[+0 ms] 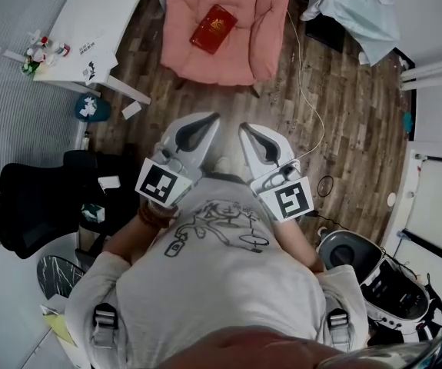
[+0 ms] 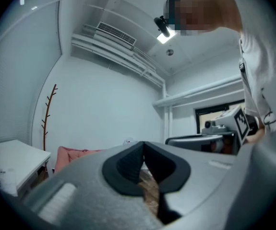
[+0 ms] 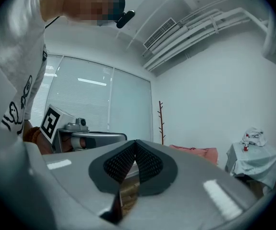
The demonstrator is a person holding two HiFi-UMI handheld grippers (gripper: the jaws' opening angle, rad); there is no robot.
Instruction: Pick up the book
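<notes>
Both left gripper (image 1: pixel 210 118) and right gripper (image 1: pixel 245 127) sit clenched, empty; open one wide before nearing the book (image 1: pixel 213 28), mid-seat on the chair (image 1: pixel 265 21).

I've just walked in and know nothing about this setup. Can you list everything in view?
book: one, red, lying on the armchair seat
armchair: one, pink, top middle
desk: one, white, top left, small items at its corner
side table: one, under a pale green cloth, top right
office chair: one, black, left
floor: brown wood planks
coat stand: one, brown, branch-shaped, by the far wall
left gripper: one, grey-white, jaws shut, empty, far from the book
right gripper: one, grey-white, jaws shut, empty, beside the left one
T-shirt: one, white with a line drawing, on the person
</notes>
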